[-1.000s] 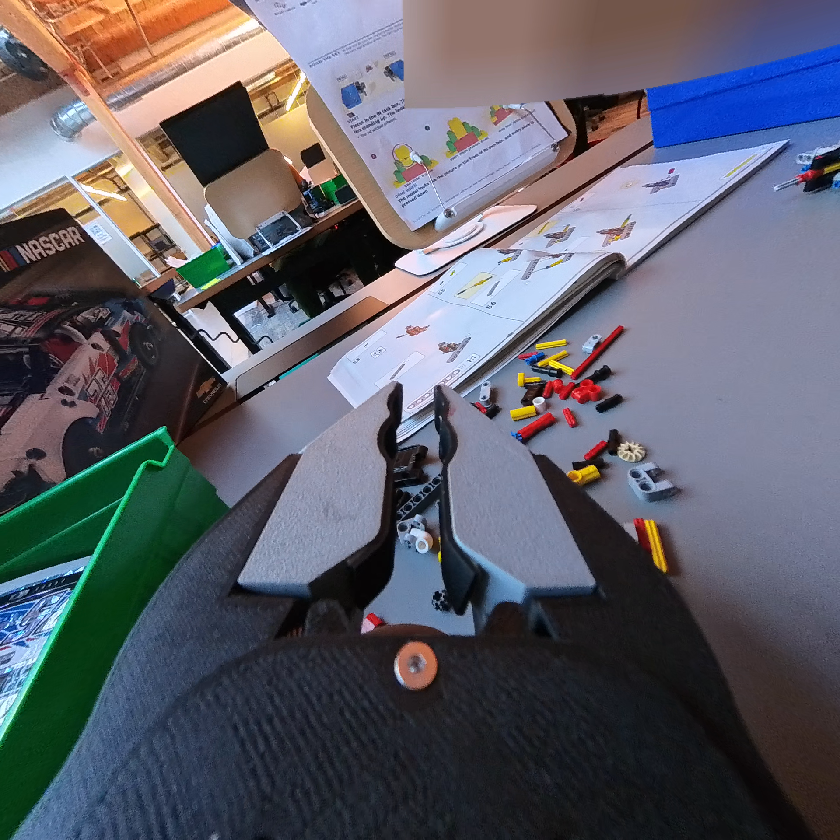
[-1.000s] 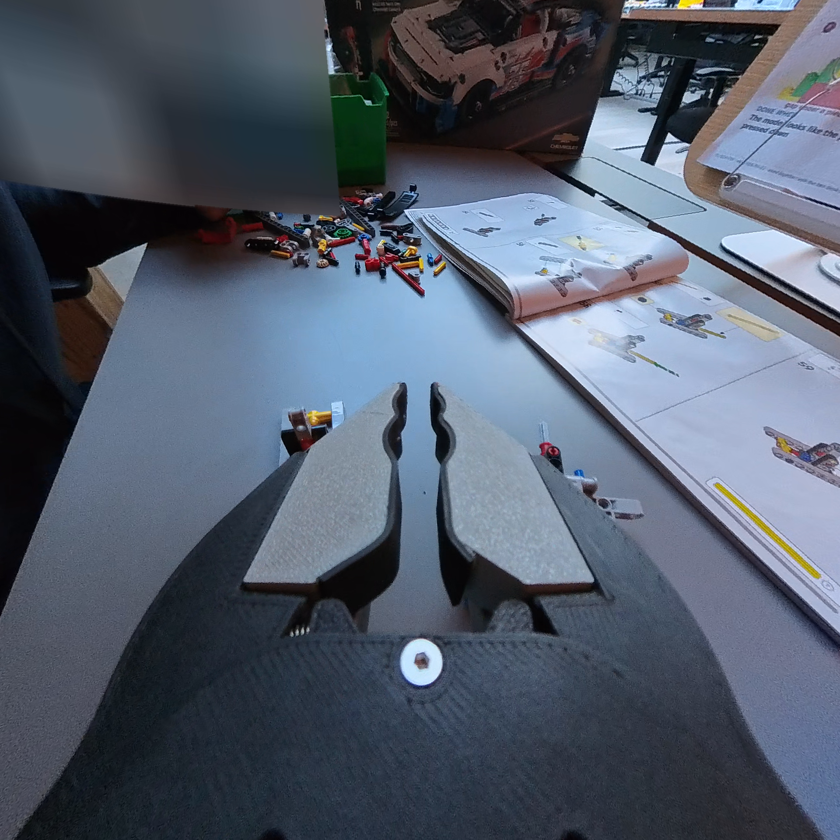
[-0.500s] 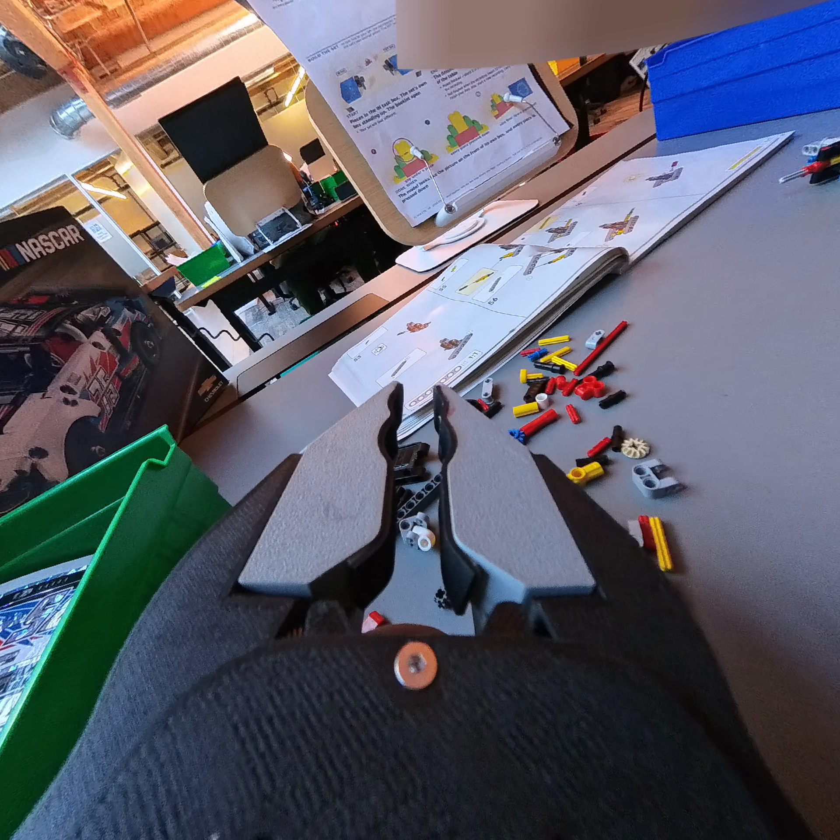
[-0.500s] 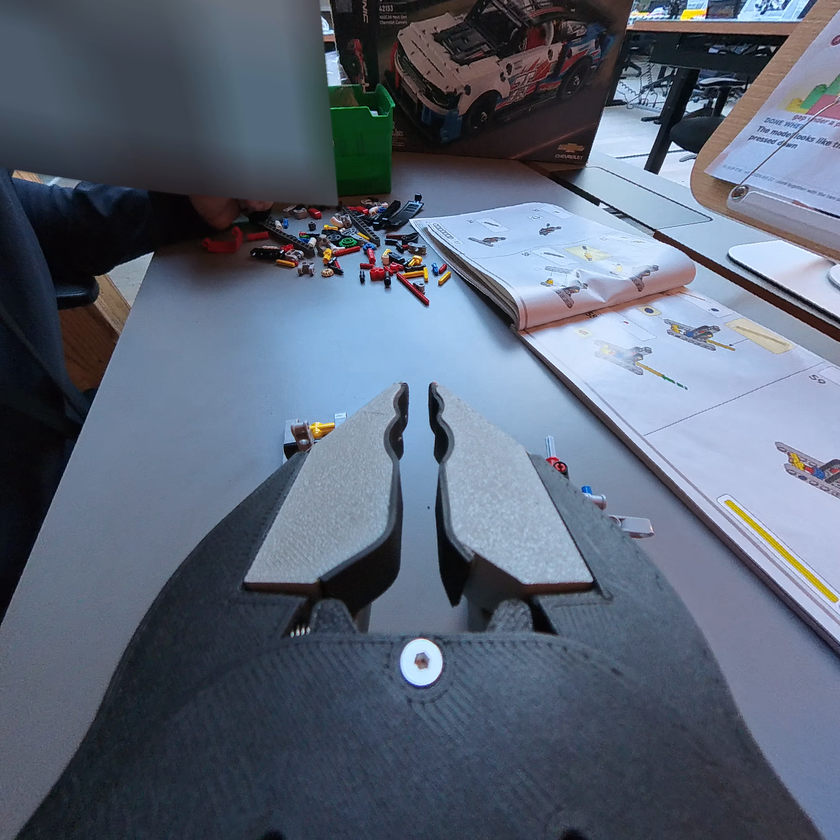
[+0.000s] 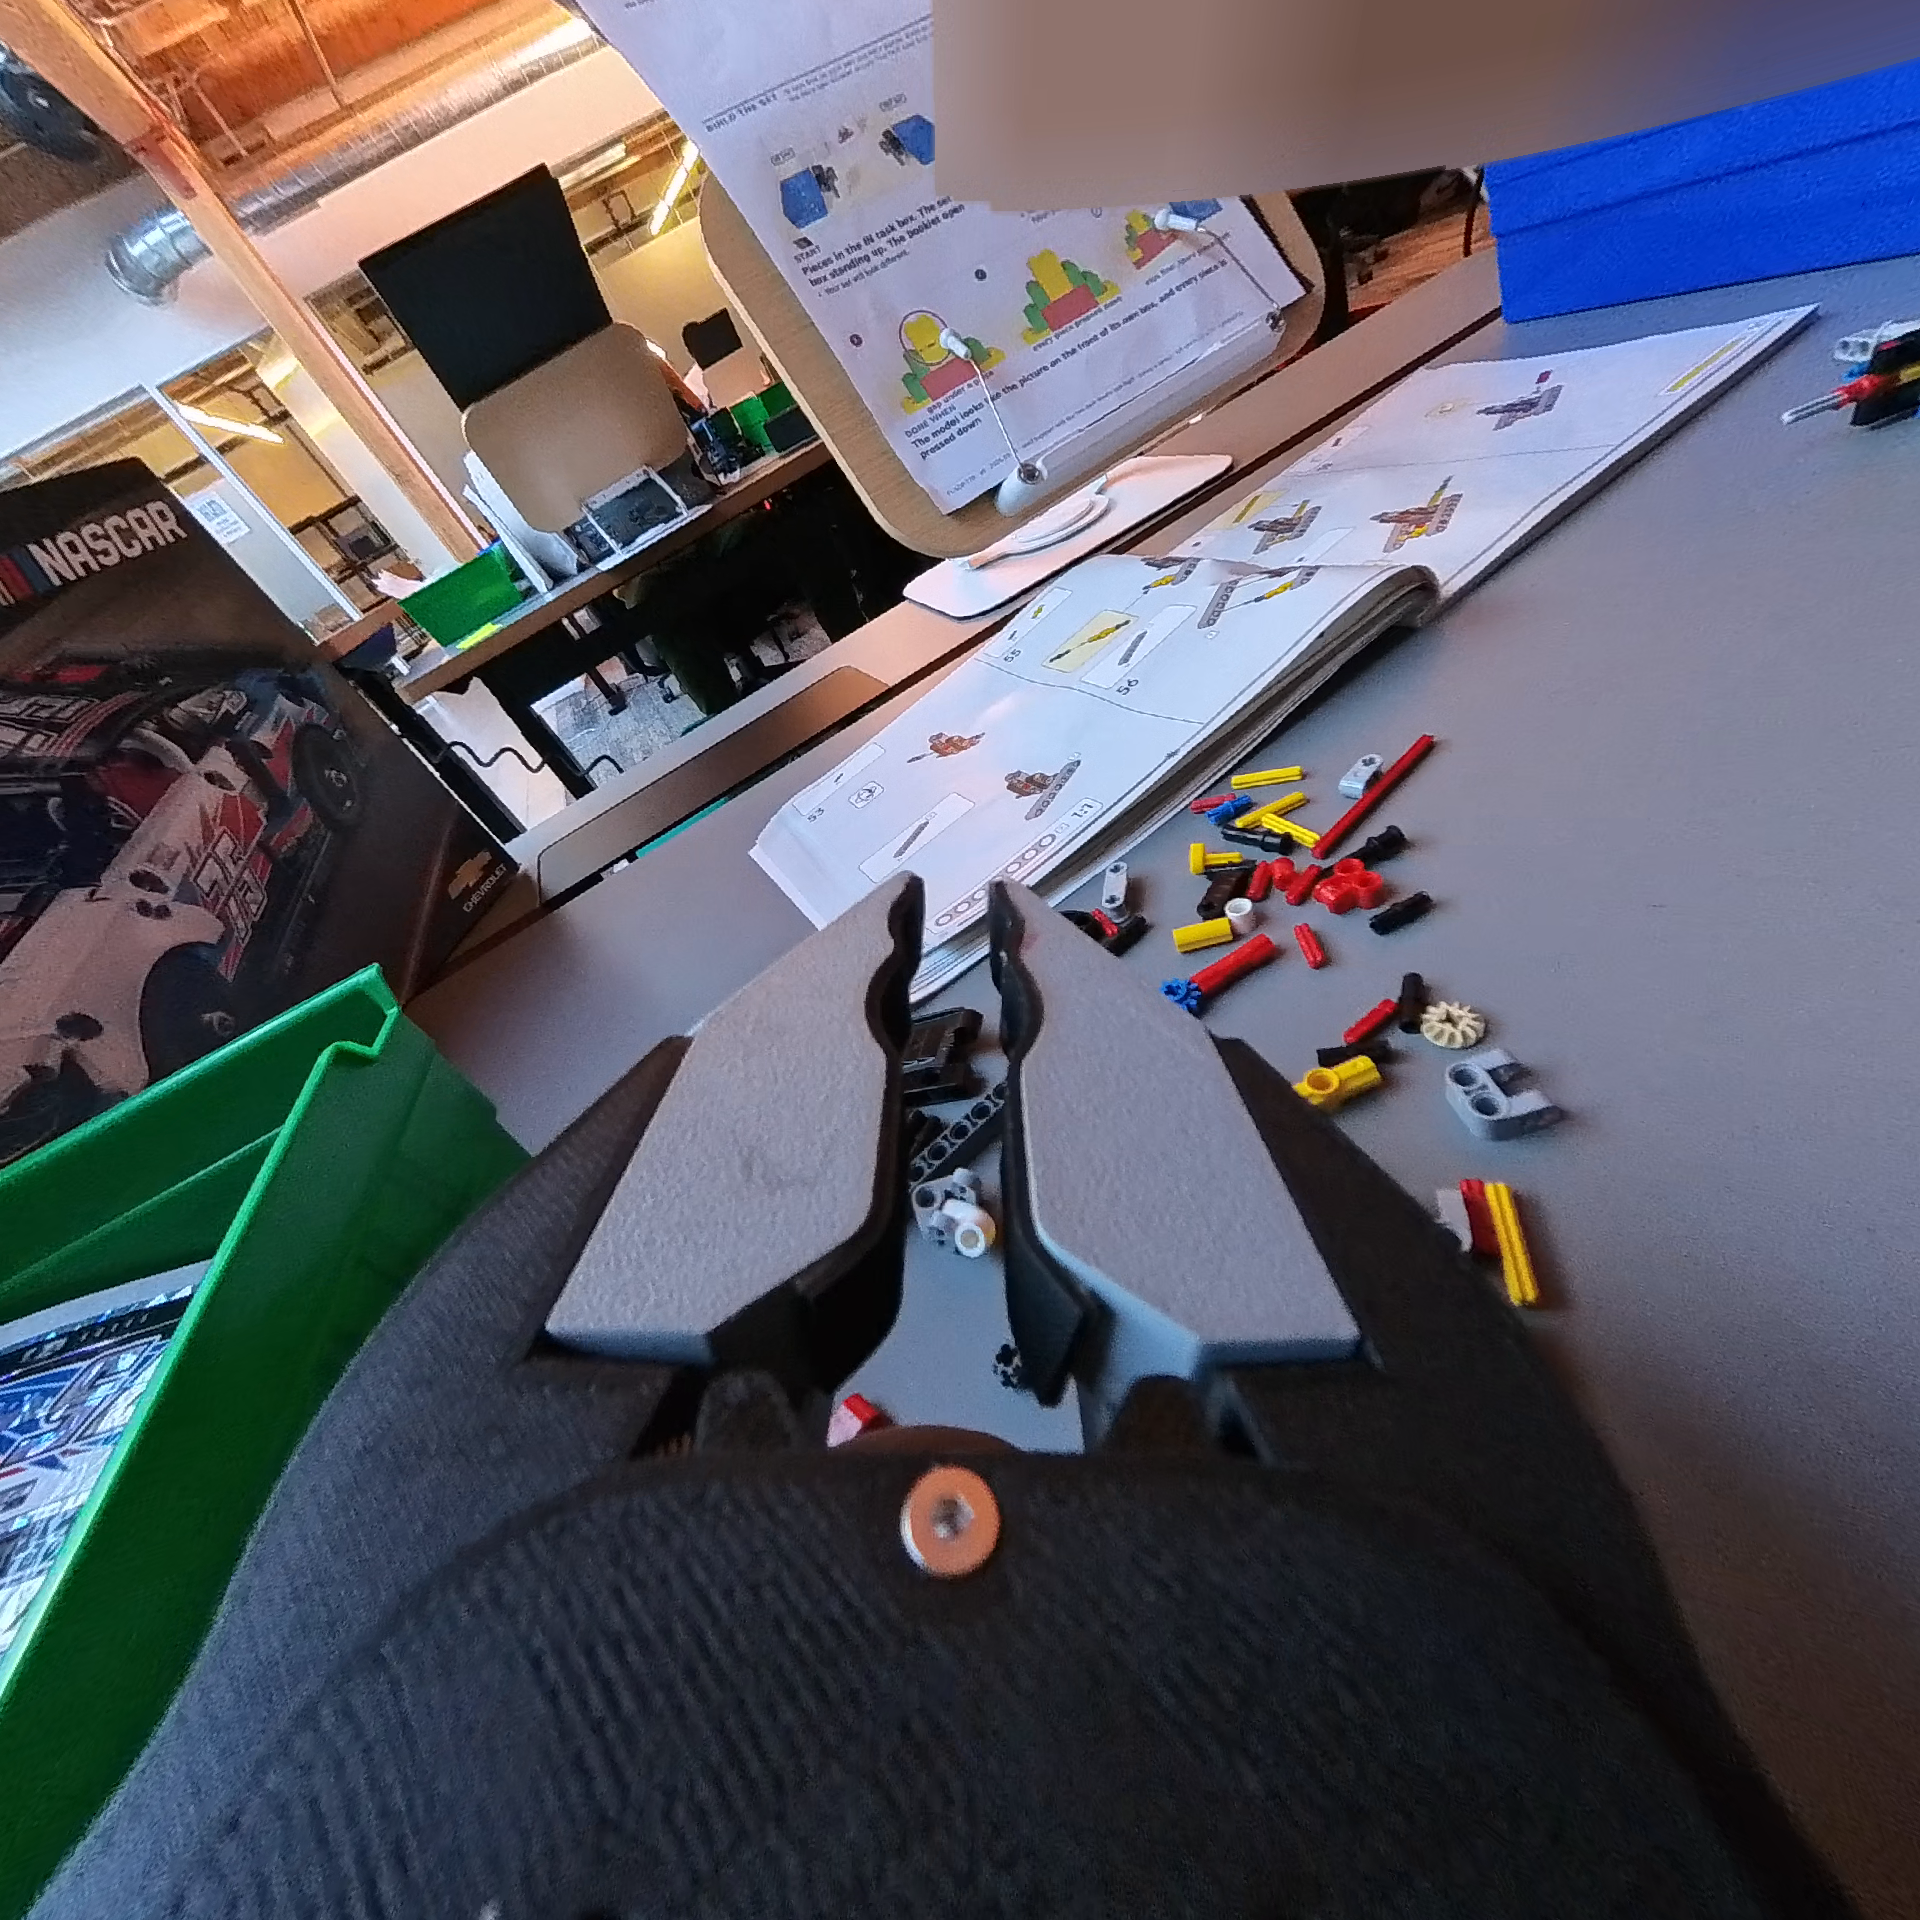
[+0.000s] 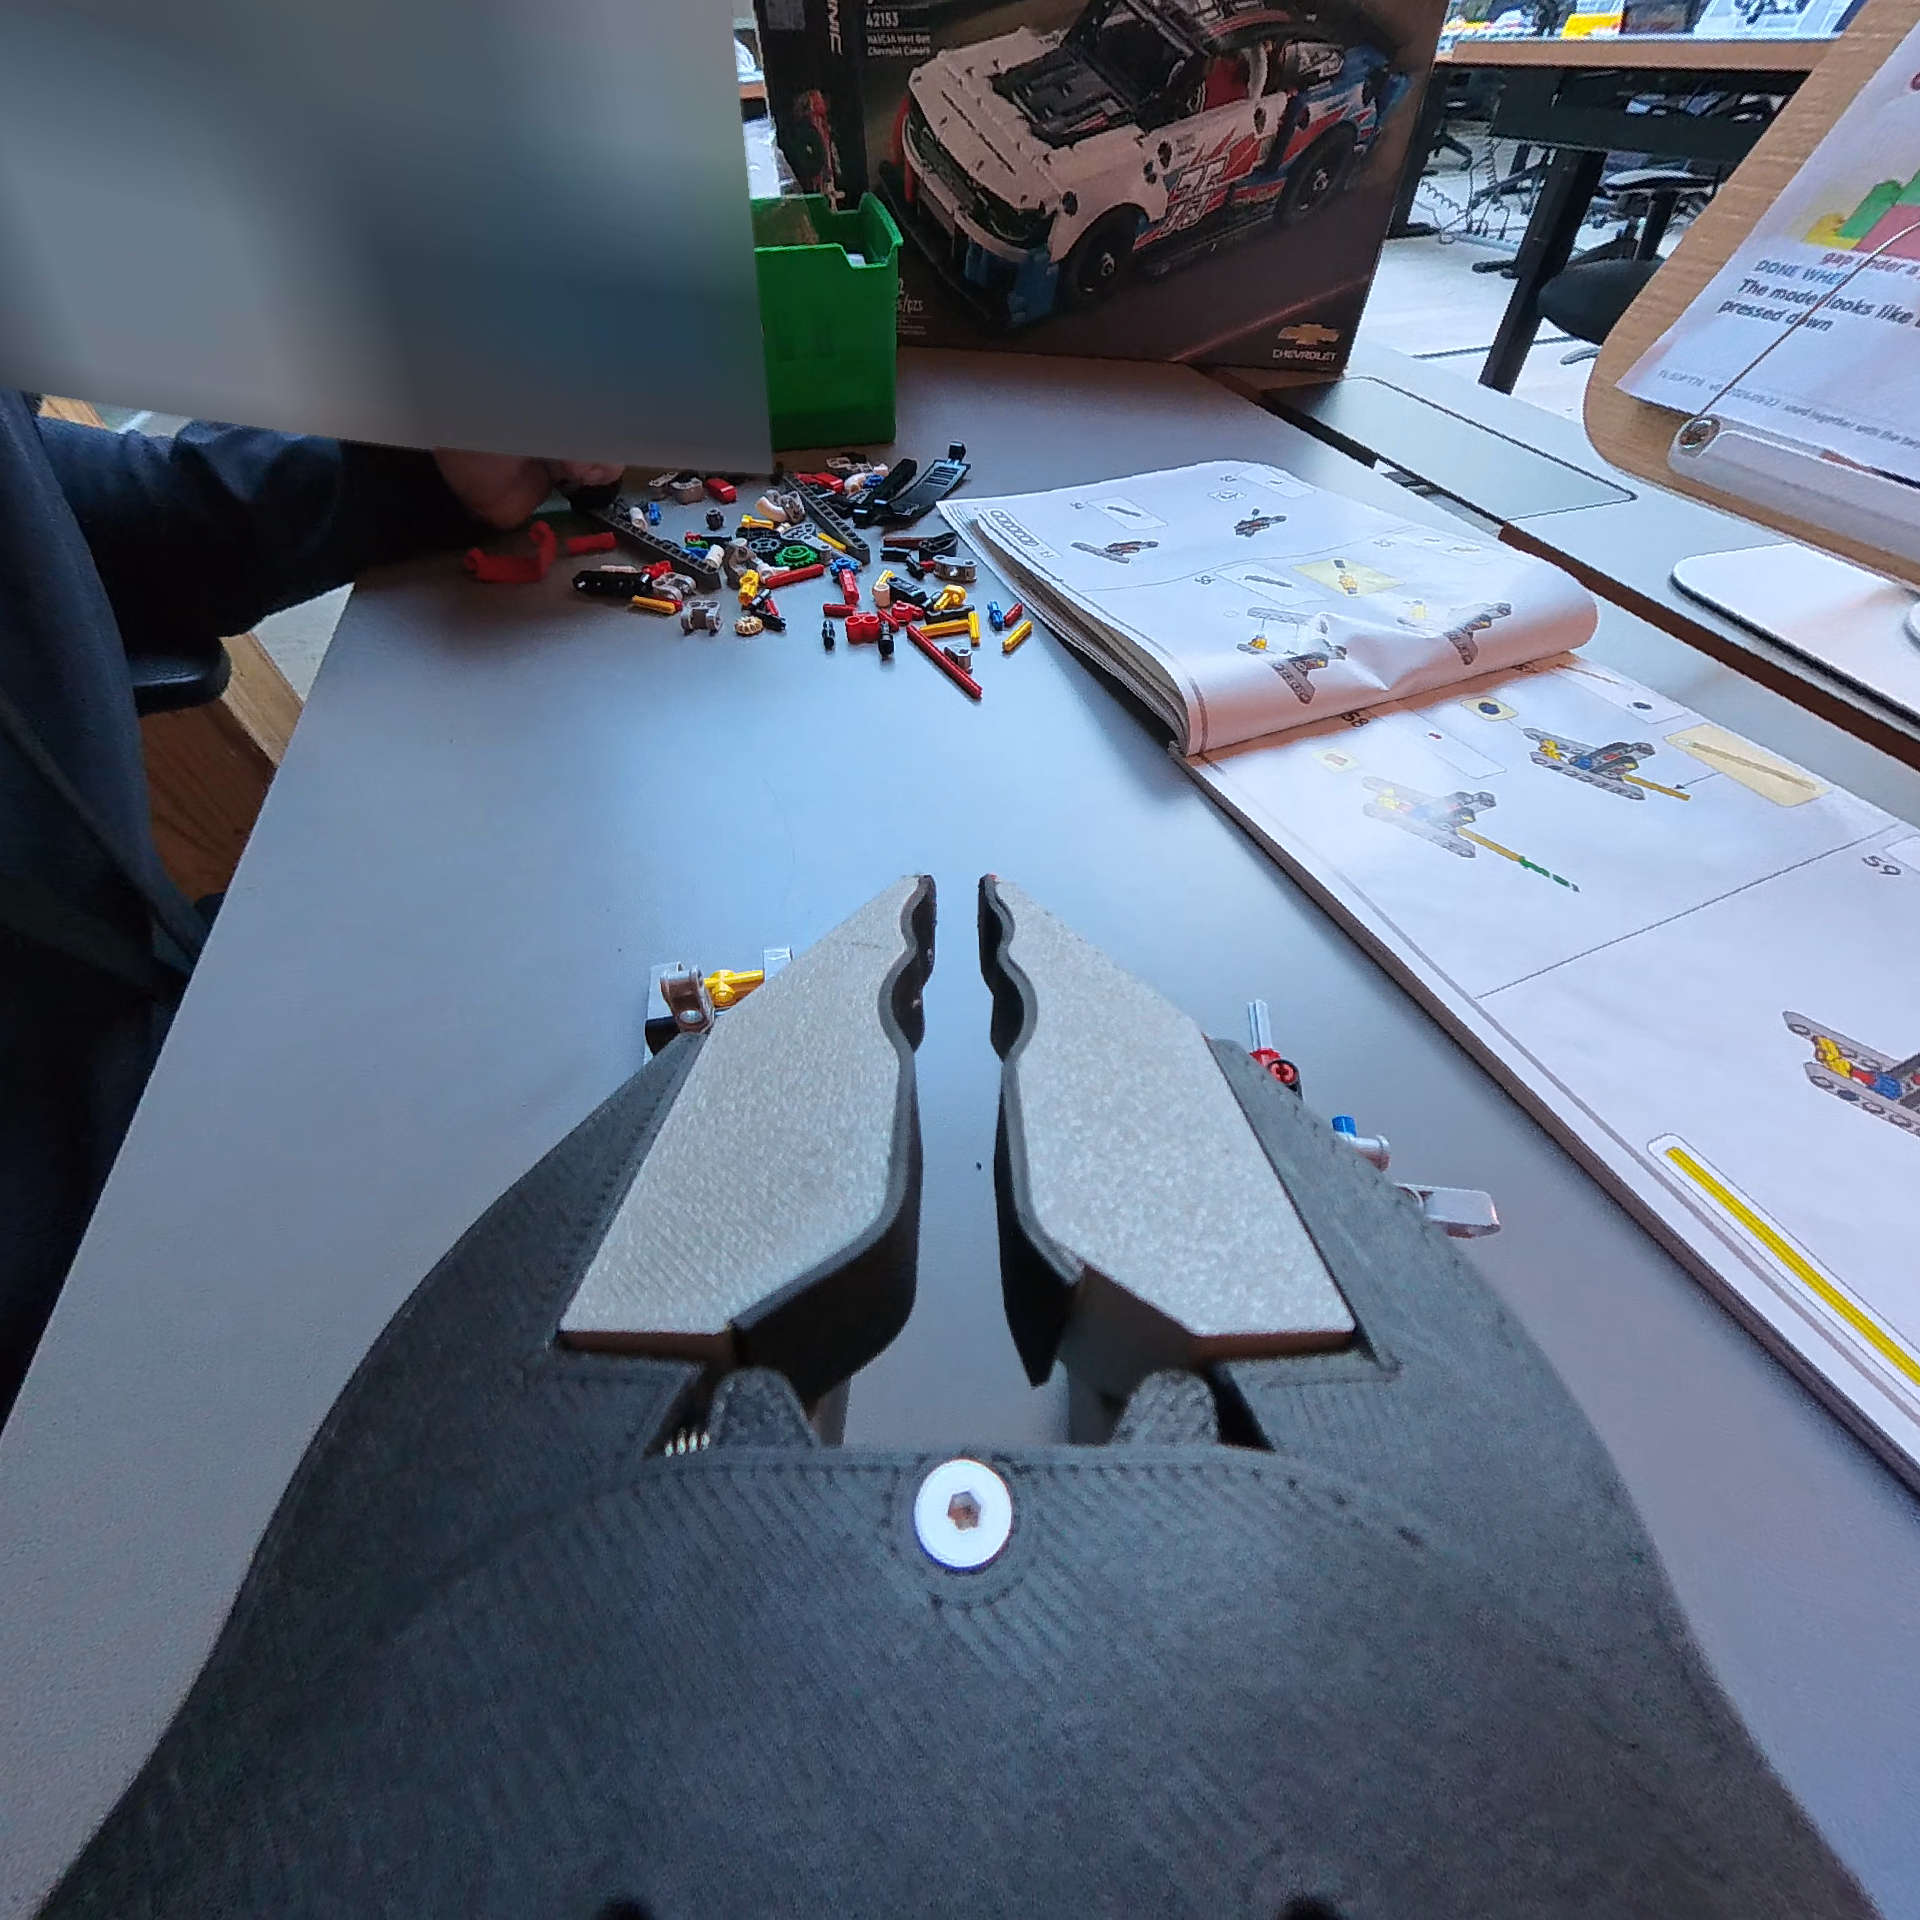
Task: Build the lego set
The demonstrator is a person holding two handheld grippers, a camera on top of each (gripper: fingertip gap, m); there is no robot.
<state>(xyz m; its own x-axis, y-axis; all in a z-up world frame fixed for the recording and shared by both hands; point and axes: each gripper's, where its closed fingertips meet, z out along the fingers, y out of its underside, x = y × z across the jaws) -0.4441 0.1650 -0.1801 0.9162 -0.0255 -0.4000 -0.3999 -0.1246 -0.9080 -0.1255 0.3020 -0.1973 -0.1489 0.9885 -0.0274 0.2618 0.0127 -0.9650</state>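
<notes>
My left gripper (image 5: 954, 899) hovers low over scattered small building pieces (image 5: 1299, 894) on the grey table (image 5: 1662, 831). Its jaws stand a little apart with nothing between the pads. Black pieces (image 5: 940, 1049) and a pale grey connector (image 5: 961, 1216) lie on the table below the gap. My right gripper (image 6: 956, 894) is over a bare part of the table (image 6: 623, 810), jaws a narrow slit apart and empty. A small built assembly sticks out from under it, a yellow and grey end (image 6: 696, 992) on the left and a red-tipped axle (image 6: 1273, 1049) on the right.
An open instruction booklet (image 5: 1143, 665) (image 6: 1351, 665) lies along the far side. A green bin (image 5: 208, 1195) (image 6: 826, 312) and a car-picture box (image 5: 156, 790) (image 6: 1091, 177) stand by the pile of pieces (image 6: 810, 582). A person's hand (image 6: 499, 488) touches that pile. A blue bin (image 5: 1704, 208) is far right. Some 35 cm of space lies between my two pairs of fingers. The pale grey connector (image 5: 961, 1216) is closer to my left gripper, around 9 cm from its tips; the right tips are 40 cm off.
The right gripper's jaws have narrowed slightly on nothing, and its view has pulled back a little from the pile. The left gripper has barely shifted; its jaws stay as they were.
</notes>
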